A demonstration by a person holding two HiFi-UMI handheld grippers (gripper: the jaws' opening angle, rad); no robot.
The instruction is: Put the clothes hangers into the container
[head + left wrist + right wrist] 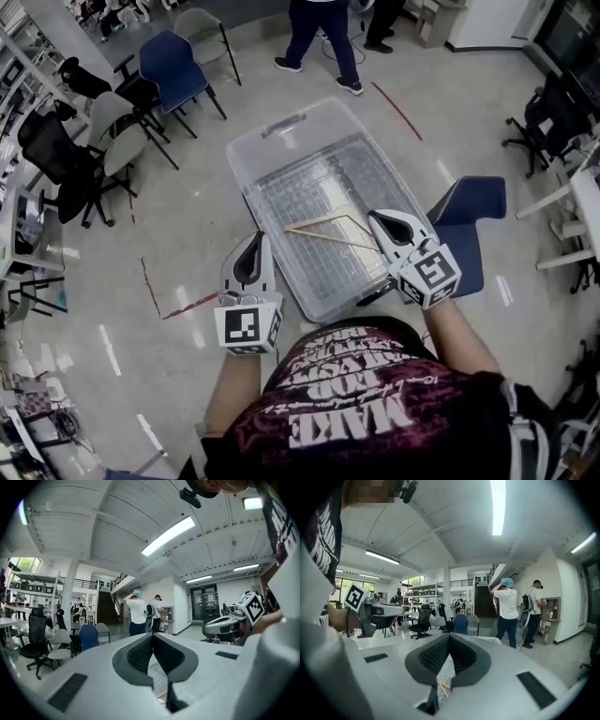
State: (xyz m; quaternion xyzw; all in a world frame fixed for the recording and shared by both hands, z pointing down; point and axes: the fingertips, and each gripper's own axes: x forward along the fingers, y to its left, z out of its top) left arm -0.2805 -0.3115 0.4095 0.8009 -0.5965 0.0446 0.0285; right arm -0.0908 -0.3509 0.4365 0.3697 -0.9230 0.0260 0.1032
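Holding both claws level over the near end of the container [246,150], you have the left gripper [253,246] and right gripper [382,223] pinched together on nothing. That looks fitting, since the wooden hanger [319,221] lies inside, toward the near right.

Open lab-like office hall: swivel chairs [52,155], desks [586,202], shelving racks [417,595], staircase [107,607].

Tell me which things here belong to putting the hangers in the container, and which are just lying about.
Job:
- hanger, lying in the container
- container
- left gripper and right gripper, both shut and empty

Lying about:
- blue chair
- grey chair
- black office chair
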